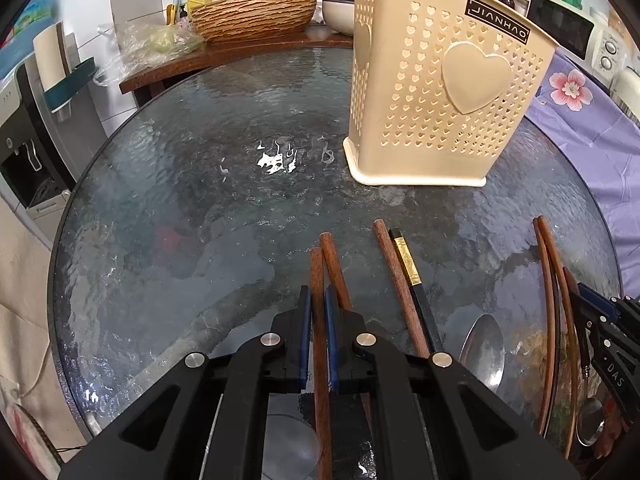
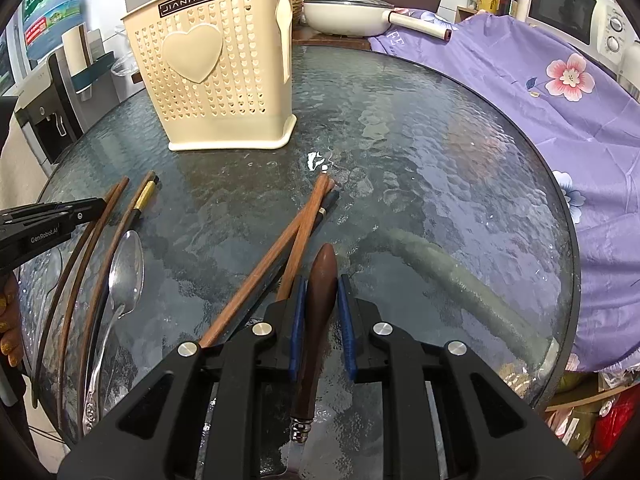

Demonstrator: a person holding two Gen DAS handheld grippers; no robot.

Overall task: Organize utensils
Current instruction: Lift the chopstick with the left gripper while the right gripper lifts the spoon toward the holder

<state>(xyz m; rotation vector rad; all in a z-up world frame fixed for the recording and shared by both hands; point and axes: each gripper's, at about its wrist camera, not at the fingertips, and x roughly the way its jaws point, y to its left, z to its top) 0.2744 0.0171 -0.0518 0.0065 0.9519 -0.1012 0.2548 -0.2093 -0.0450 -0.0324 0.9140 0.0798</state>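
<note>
In the left wrist view my left gripper [image 1: 318,295] is shut on a brown wooden chopstick [image 1: 317,268] lying on the round glass table [image 1: 180,200]. A second brown chopstick [image 1: 334,264] lies just right of it. Further right are a brown and a black-gold chopstick [image 1: 404,256] and a metal spoon [image 1: 482,348]. In the right wrist view my right gripper [image 2: 322,284] is shut on a dark wooden utensil handle [image 2: 320,276] with a metal collar; its working end is hidden. The cream heart-pattern utensil holder [image 1: 440,80] [image 2: 212,80] stands upright at the back.
Two brown chopsticks and a dark one [image 2: 308,216] lie crossed mid-table. A purple floral cloth [image 2: 540,100] covers the right side. A woven basket [image 1: 252,16], a white pan [image 2: 352,16] and a microwave [image 2: 568,8] stand behind; a water dispenser [image 1: 36,152] is at left.
</note>
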